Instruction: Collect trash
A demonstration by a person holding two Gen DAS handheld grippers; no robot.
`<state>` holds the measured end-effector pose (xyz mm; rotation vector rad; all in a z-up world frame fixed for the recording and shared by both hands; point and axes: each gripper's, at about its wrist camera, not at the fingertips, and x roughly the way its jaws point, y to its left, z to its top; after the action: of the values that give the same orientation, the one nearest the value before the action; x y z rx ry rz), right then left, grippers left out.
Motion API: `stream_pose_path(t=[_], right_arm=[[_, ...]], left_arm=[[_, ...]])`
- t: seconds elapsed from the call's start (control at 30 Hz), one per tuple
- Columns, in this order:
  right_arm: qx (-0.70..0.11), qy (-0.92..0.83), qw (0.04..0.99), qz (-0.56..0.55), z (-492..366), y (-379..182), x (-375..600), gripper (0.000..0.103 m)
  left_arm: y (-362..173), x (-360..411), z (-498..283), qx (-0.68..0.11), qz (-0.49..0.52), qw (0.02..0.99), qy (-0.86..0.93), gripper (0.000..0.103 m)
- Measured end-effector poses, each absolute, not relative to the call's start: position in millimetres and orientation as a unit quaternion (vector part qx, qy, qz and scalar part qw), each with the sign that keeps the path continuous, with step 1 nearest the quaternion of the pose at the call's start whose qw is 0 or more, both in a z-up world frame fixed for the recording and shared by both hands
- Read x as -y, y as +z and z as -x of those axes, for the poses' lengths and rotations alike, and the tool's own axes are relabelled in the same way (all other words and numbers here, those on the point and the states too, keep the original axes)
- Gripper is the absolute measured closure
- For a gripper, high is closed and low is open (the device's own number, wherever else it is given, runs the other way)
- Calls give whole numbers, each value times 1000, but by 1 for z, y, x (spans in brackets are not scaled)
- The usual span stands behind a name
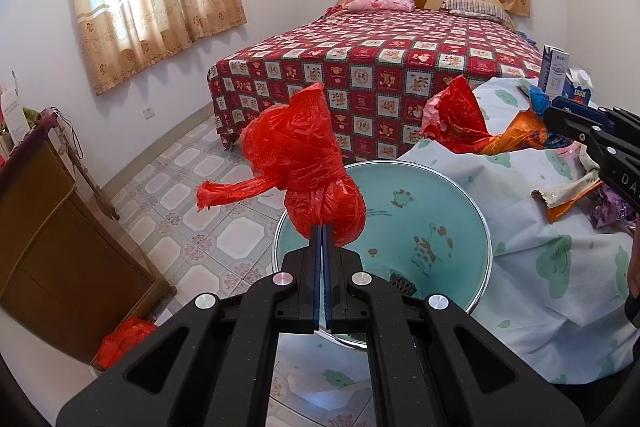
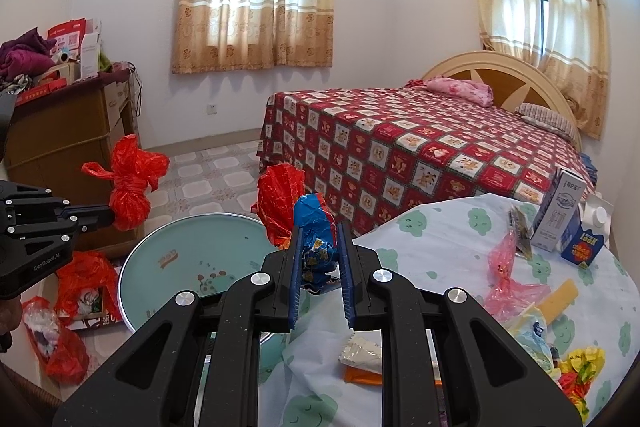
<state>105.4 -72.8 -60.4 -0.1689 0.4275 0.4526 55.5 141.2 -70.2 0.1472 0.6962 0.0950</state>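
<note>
My left gripper (image 1: 323, 227) is shut on a knotted red plastic bag (image 1: 304, 163) and holds it in the air above a round teal basin (image 1: 460, 211); it also shows in the right wrist view (image 2: 130, 187). My right gripper (image 2: 320, 227) is shut on a crumpled red, orange and blue snack wrapper (image 2: 314, 247), held above the table edge near the basin (image 2: 180, 251). The wrapper shows in the left wrist view (image 1: 472, 123) with the right gripper (image 1: 550, 119) at the far right.
A table with a cloud-print cloth (image 2: 440, 235) holds cartons (image 2: 560, 219), a pink bag (image 2: 504, 279) and several other wrappers. Red bags and a box (image 2: 80, 287) lie on the tiled floor. A bed (image 2: 420, 155) stands behind, a brown cabinet (image 2: 60, 131) at left.
</note>
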Motion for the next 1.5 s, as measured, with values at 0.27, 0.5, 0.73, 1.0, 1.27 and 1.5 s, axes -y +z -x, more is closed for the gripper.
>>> stream_pose_path(t=[0.27, 0.5, 0.73, 1.0, 1.27, 1.5], right_arm=[[-229, 244, 938, 93, -108, -67, 62, 83], [-239, 241, 936, 94, -106, -77, 60, 61], [-237, 200, 947, 85, -95, -70, 90, 57], [-251, 55, 966, 41, -47, -67, 220, 54], [-332, -44, 942, -26, -49, -108, 324, 54], [-380, -14, 922, -66, -70, -132, 329, 57]], left_arm=[[-73, -136, -56, -345, -64, 936, 24, 94], [-77, -128, -53, -345, -75, 936, 19, 70], [-84, -126, -54, -354, -72, 932, 25, 58], [-105, -98, -50, -378, -89, 921, -2, 47], [-113, -50, -49, -382, -111, 917, -38, 47], [-105, 4, -54, -361, -124, 920, -92, 47]])
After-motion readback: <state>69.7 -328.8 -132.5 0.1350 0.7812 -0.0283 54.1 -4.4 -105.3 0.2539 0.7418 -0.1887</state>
